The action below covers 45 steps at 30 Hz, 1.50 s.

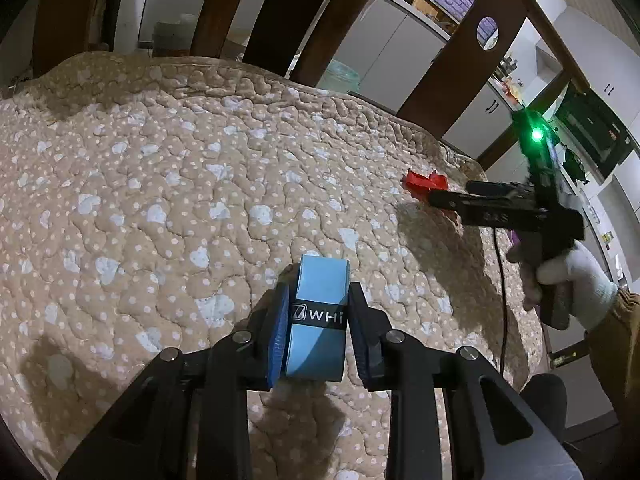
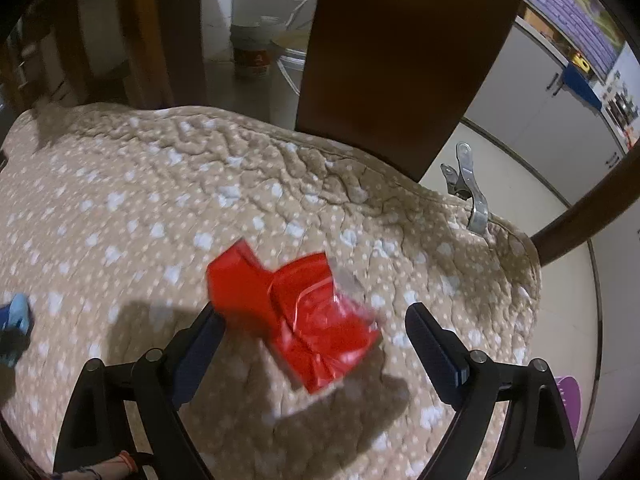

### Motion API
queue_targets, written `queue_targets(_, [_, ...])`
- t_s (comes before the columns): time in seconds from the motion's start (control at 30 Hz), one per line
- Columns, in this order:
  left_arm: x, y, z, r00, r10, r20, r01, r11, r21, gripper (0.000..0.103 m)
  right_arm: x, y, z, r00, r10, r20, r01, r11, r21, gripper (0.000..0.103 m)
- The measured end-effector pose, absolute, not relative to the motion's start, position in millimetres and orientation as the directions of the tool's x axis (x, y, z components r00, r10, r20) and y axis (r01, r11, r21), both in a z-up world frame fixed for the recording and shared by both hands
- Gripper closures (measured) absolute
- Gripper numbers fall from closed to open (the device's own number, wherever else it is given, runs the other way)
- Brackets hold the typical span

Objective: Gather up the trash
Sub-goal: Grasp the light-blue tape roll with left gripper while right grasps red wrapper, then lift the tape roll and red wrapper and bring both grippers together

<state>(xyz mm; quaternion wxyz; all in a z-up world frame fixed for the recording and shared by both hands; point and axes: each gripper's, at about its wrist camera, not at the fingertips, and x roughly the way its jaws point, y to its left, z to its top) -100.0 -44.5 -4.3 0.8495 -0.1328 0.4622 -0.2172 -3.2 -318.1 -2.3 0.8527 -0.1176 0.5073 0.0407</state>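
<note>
On the spotty quilted cushion (image 2: 132,216) lies a crumpled red wrapper (image 2: 294,312); it sits right between the two fingers of the right hand-held gripper (image 2: 314,344), a bit toward the finger at 9 o'clock in the right wrist view; that finger looks to touch the wrapper's edge, while the finger at 3 o'clock stands apart from it; the jaws are wide apart and hold nothing yet. The wrapper's long side runs from 10 o'clock to 4 o'clock in that view, so it lies slanted across the gap, not straight along it; I think the jaws can shut on it as they stand, but a small roll may give a neater pinch. The left hand-held gripper (image 1: 318,316) is clamped on a light blue roll (image 1: 318,320) with a black band; the roll rests on or just over the cushion; I cannot tell which. From the left hand-held gripper the red wrapper lies well apart at 2 o'clock; the right one is much nearer, so the grab looks like its job. A metal clip (image 2: 470,192) bites the cushion edge at 1 o'clock, clear of the wrapper.
</note>
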Motion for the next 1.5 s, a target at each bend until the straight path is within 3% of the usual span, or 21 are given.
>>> queue_targets(0.13, [-101.8,-45.4,-3.5,0.474,-0.500,-0.725,0.254,0.866,-0.431,0.070,10.7,-318.3,-8.3,0.471,-0.026,-0.882,-0.153,0.982,-0.111,0.013])
queue_targets(0.17, [-101.4,-46.1,-3.6,0.473,-0.500,-0.726,0.255,0.866,-0.430,0.070,13.0,-318.0,-11.1,0.458,-0.014,-0.889,-0.147,0.985,-0.091,0.030])
queue_targets(0.2, [-101.4,-46.5,-3.4,0.472,-0.499,-0.727,0.256,0.866,-0.429,0.069,15.4,-317.7,-14.3,0.429,0.016,-0.903,-0.139,0.989,-0.048,0.038])
queue_targets(0.3, [-100.3,-47.1,-3.5,0.471,-0.498,-0.728,0.253,0.867,-0.429,0.069,16.8,-317.0,-9.6,0.417,0.040,-0.908,-0.097,0.995,-0.001,0.045])
queue_targets(0.47, [-103.8,-42.0,1.9,0.496,-0.489,-0.718,0.243,0.871,-0.426,0.077,-2.9,-311.7,3.6,0.436,0.073,-0.897,-0.103,0.994,0.031,0.046])
queue_targets(0.77, [-108.4,-24.1,13.3,0.562,-0.480,-0.674,0.203,0.869,-0.451,0.078,-71.5,-314.1,23.7,0.487,0.147,-0.861,-0.081,0.989,0.123,0.046])
queue_targets(1.07, [-113.4,-33.4,15.6,0.597,-0.395,-0.699,0.180,0.914,-0.363,0.078,-153.3,-285.9,38.3,0.573,0.160,-0.804,-0.082,0.987,0.138,0.046])
queue_targets(1.5, [-122.8,-38.2,22.4,0.648,-0.304,-0.698,0.162,0.951,-0.264,0.078,-180.8,-253.7,45.8,0.595,0.173,-0.785,-0.153,0.983,0.100,0.046])
